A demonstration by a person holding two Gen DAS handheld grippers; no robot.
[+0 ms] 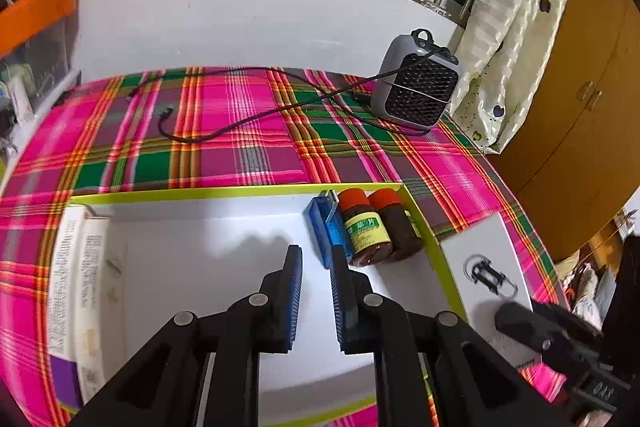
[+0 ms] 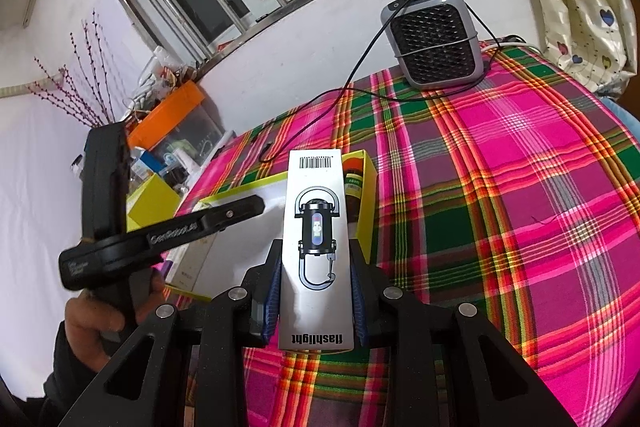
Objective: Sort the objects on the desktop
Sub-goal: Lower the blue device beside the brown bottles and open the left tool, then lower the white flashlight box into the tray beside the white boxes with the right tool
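Observation:
A shallow tray with a yellow-green rim (image 1: 240,191) and a white floor lies on the plaid cloth. At its right end lie two brown bottles with red caps (image 1: 366,227) and a blue clear case (image 1: 320,219); white printed boxes (image 1: 76,267) lie at its left end. My left gripper (image 1: 316,251) hangs over the tray floor, shut, with nothing between its blue pads. My right gripper (image 2: 316,247) is shut on a white flashlight box (image 2: 316,227), held just right of the tray. The same box (image 1: 484,259) shows in the left wrist view. A hand (image 2: 92,311) holds the left gripper's handle.
A grey fan heater (image 1: 416,83) stands at the table's far right corner, and its black cable (image 1: 240,123) trails across the cloth. Storage bins with an orange lid (image 2: 168,115) sit off the left edge. A wooden wardrobe (image 1: 580,87) and a curtain stand to the right.

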